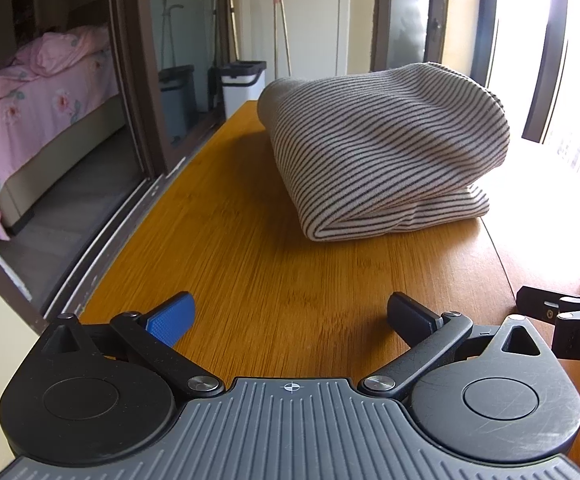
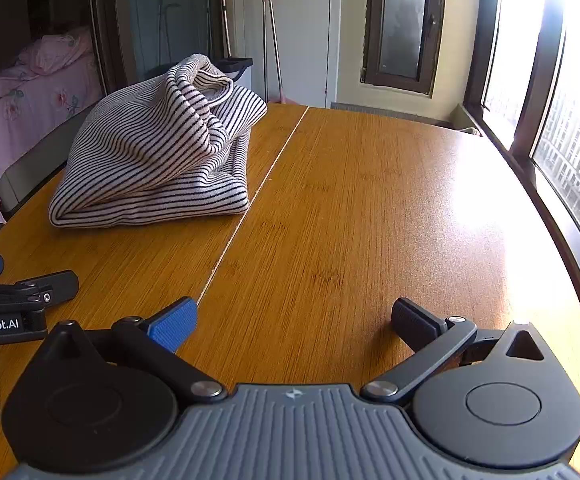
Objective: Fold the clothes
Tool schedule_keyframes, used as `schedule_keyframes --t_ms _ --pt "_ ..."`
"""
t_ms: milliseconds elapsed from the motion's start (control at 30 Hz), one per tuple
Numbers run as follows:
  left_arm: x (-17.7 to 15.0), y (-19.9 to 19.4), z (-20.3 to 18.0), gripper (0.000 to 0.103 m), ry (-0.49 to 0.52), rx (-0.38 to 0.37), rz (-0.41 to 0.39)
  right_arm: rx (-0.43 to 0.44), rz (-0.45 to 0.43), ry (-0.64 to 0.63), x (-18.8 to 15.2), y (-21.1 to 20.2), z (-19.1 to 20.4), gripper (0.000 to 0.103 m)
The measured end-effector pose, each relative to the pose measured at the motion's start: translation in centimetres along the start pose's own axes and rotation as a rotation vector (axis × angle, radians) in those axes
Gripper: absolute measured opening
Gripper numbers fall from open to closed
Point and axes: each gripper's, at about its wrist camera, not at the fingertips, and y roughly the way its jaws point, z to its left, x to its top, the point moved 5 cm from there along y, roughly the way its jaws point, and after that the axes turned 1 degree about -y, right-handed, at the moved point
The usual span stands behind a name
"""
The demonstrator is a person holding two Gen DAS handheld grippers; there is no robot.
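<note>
**Striped bundle loose on top; both tongs empty and well back**

Nearest us, the left tongs point(image 1: 290, 318) stand wide, nothing between the jaws, hovering low over the near end of the worktop point(image 1: 250, 264). The right tongs point(image 2: 293, 322) are just as wide and just as empty, beside the left ones and over the bare right half of the worktop. We count two tongs, each with one blue pad and one black pad.

Further out lies one striped garment point(image 2: 158, 156), bundled on the left part of the worktop, just left of the seam point(image 2: 258, 184) that runs away from us. It is well apart from both tongs. From the left wrist view it looks a tidy roll; from the right wrist view the top layer stands up in loose, crumpled folds with an open edge.

Risks, as we judge them:
- Pinching only the raised top fold would likely drag that layer off and undo the stack beneath.
- The knit looks soft and thick; a shallow bite could slip.
- The bundle sits towards the left edge of the worktop, so a push from the right could send it over.

Beyond the worktop: one bed point(image 1: 30, 92) with pink bedding behind glass, one white bin point(image 1: 242, 84), and some long-handled tools point(image 1: 280, 24) against the wall, the count unclear.
</note>
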Motion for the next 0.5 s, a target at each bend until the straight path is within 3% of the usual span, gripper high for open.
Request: schedule_keyframes --t_ms 500 --pt "-0.02 -0.01 0.06 0.103 0.008 -0.001 0.002 0.0 0.0 0.001 0.0 0.03 0.16 0.103"
